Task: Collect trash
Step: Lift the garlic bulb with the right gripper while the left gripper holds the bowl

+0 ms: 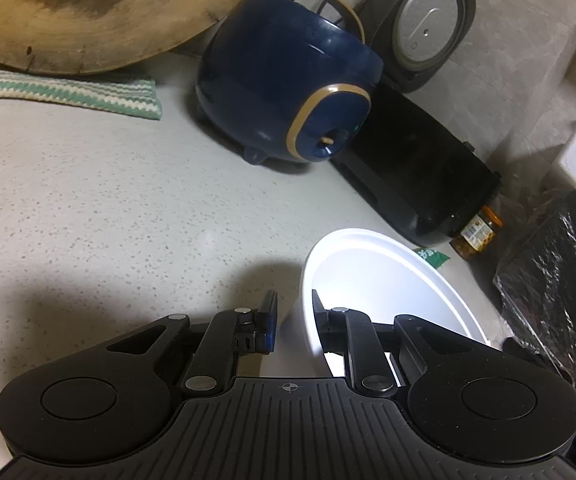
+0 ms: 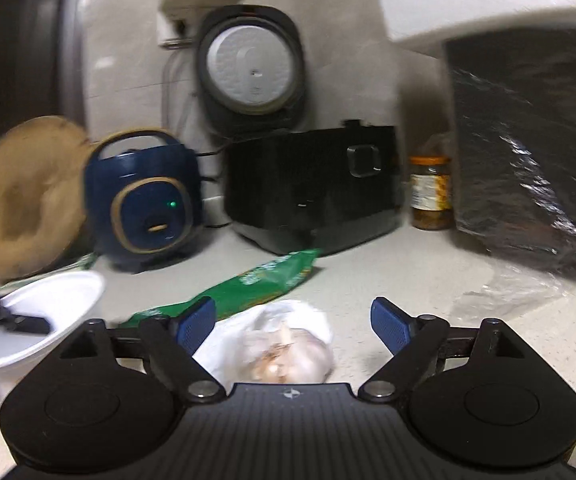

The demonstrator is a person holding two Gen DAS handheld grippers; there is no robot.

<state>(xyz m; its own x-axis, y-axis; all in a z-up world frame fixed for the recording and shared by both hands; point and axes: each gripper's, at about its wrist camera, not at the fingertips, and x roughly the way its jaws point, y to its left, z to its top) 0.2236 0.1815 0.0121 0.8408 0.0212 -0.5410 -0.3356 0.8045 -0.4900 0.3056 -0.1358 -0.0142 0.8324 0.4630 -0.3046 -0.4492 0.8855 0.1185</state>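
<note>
Fingers flank crumpled white bag of garlic.

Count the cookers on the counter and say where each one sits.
2. The blue cooker stands at the left, beside the round wooden board. The black cooker stands right of it, lid raised, next to the jar. Others may be hidden.

Cutting board cropped; jar label blurred.
</note>
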